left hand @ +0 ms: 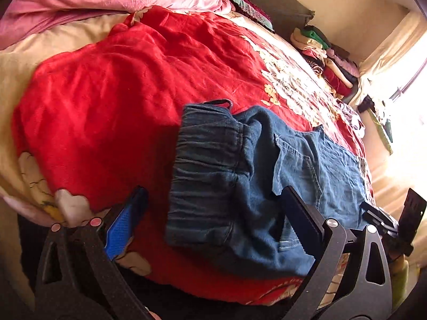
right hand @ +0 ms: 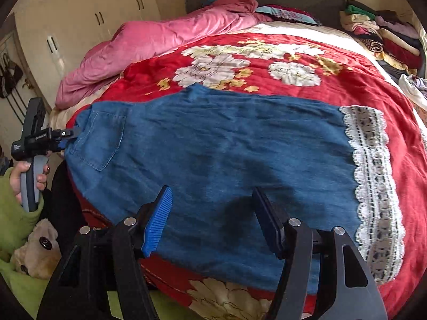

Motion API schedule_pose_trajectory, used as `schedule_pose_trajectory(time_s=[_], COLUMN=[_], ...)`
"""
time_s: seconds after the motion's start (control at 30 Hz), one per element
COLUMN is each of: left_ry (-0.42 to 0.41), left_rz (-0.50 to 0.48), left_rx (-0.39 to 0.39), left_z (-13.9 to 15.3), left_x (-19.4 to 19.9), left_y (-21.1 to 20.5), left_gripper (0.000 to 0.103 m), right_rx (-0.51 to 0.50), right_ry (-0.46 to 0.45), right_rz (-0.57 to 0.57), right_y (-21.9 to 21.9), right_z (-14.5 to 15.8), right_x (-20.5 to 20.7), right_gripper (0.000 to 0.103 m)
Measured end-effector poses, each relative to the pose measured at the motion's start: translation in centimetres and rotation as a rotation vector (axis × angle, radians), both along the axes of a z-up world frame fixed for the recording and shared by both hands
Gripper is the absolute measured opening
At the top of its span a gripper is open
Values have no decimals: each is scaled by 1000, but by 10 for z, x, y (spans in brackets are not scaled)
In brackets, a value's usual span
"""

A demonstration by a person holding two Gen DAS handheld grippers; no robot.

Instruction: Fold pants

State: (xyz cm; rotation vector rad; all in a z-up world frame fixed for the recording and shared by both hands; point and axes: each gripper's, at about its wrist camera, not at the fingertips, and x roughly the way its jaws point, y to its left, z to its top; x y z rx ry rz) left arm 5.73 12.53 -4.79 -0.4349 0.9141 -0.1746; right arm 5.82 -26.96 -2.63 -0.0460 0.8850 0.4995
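Nearest, the right claw (right hand: 212,221) is standing apart above the pants (right hand: 213,165), gripping nothing. Likewise the left claw (left hand: 213,213) is gaping wide over the waistband, its pads clear of the cloth. Beyond, the denim pants are lying flat on the red floral blanket (right hand: 267,48) covering the bed. Farther back, folded clothes (right hand: 381,32) are sitting stacked beside the wall.

Pants (left hand: 240,176) far end cut off by frame; waistband blurred.
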Motion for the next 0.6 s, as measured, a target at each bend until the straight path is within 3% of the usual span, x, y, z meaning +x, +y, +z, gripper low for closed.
schedule_pose_trajectory(time_s=[0.03,0.07,0.2,0.37,0.5,0.6], left_ry=[3,13,9,-27,-6,-5], left_rz=[-2,-6,-6,-19,-4,7], left_rx=[-1,3,63,198,211,194], left_z=[-3,-4,2,13,-2,-2], left_x=[2,5,8,1,4,4], left_y=[-5,-9,-9,-8,-7,-1], left_gripper=[74,52,40,43,61,66], right_rx=[-10,-19,-44,-43,-70,-71], right_ry=[8,18,28,36,39,33], right_rz=[6,11,4,27,13,11], right_y=[4,8,13,18,21,21], right_z=[-4,-9,-13,-15,-24,-26], right_x=[2,2,0,-7,-7,-7], right_gripper=[67,70,70,70,70,70])
